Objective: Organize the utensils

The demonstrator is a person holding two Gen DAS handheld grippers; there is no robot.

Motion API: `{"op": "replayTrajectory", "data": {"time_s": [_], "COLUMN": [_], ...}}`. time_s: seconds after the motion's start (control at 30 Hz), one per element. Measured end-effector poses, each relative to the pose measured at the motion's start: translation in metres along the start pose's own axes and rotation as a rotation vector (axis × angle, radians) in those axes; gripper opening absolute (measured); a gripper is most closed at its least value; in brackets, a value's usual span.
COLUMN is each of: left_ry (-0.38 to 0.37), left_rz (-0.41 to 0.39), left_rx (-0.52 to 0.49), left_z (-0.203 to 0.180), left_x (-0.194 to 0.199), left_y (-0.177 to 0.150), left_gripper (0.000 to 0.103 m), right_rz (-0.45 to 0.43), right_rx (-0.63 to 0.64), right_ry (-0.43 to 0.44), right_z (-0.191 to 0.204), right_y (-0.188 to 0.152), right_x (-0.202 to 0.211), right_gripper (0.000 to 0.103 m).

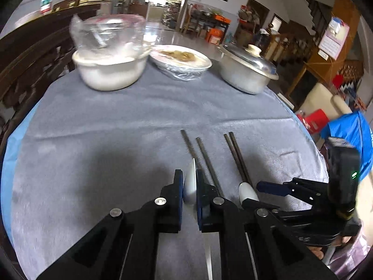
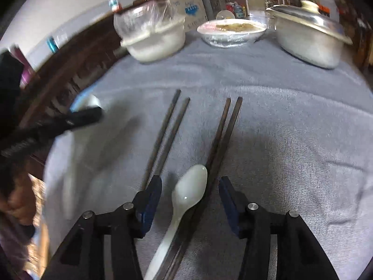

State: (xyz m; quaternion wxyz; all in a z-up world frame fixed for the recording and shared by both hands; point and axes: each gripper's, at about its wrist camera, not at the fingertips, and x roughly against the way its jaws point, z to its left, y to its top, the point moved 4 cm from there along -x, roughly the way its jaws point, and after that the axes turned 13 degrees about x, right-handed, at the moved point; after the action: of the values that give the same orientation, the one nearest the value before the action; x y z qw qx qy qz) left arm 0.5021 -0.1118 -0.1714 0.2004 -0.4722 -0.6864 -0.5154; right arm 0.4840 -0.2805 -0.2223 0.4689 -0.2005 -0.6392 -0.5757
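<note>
Two spoons: left gripper (image 1: 189, 182) pinches one (image 1: 190, 186) for placing; right gripper (image 2: 190, 196) spread wide over the other (image 2: 186, 196), beside chopsticks (image 2: 223, 135).

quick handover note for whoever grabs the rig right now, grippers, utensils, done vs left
Left gripper: shut on a white spoon, held off the cloth.
Right gripper: open, astride a second white spoon that lies against the right chopstick pair.
Left chopstick pair lies alongside on the grey cloth.
Done: chopsticks paired, roughly parallel.
Left: set down the held spoon, probably by the left pair.
</note>
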Motion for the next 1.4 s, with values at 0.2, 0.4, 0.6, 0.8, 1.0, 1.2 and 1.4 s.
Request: {"op": "replayTrajectory", "data": {"time_s": [0.2,0.4,0.6,0.8,1.0,1.2,1.4], "left_ry": [-0.003,-0.014,0.012,0.077,0.145,0.164,0.119], "left_rz": [-0.003,-0.052,-0.124,-0.228,-0.389,-0.592,-0.744], "left_rx": [0.057,0.088,0.162,0.268,0.358,0.372,0.279], "left_z": [0.015,0.019,0.032,0.049,0.055,0.043,0.009], "left_x": [0.009,0.032,0.061,0.096,0.154,0.218,0.266], "left_y": [-0.012,-0.02,-0.032,-0.052,-0.085,-0.116,-0.137], "left_gripper": [0.01,0.01,0.01,0.01,0.01,0.01,0.01], "right_rz": [0.013,-0.096,-0.217,-0.344,-0.491,-0.684,-0.909], "right_rx": [0.055,-0.071,-0.266,-0.418,-0.478,-0.419,-0.275], "right_ry": [-0.082,-0.026,-0.073,-0.185,-0.321,-0.486,-0.586], "right_z": [0.005,-0.015,-0.049,-0.065,-0.049,-0.012,0.053], "right_y": [-0.005,-0.016,-0.048,-0.095,-0.138,-0.16,-0.16], "right_x": [0.002,0.037,0.08,0.132,0.19,0.257,0.31], "right_gripper": [0.035,0.035,0.035,0.035,0.035,0.035,0.035]}}
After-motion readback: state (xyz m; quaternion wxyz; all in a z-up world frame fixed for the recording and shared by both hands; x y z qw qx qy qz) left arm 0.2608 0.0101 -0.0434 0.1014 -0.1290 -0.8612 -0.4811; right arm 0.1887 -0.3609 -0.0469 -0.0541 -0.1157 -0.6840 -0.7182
